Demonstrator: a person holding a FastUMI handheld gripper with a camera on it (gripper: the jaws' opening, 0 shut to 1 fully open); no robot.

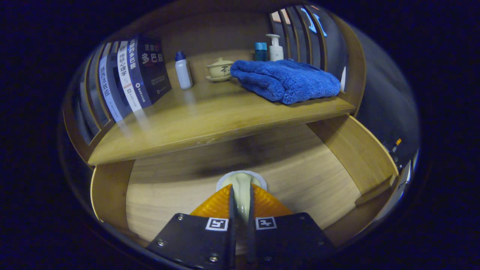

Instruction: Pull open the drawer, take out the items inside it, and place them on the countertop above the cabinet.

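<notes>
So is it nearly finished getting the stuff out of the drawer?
About halfway. The drawer is already pulled open. The hand-held gripper is shut on a pale, spoon-like item above the drawer's floor, which looks otherwise bare where visible. Left to do: lift it up and set it on the countertop, perhaps in the free space in front of the blue towel.

Books (pixel 131 75), bottles (pixel 183 70), lidded cup (pixel 219 69), blue towel (pixel 287 80)

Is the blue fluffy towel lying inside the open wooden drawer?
No, the blue fluffy towel lies on the wooden countertop, above the open wooden drawer, where the gripper grips a pale object.
</notes>
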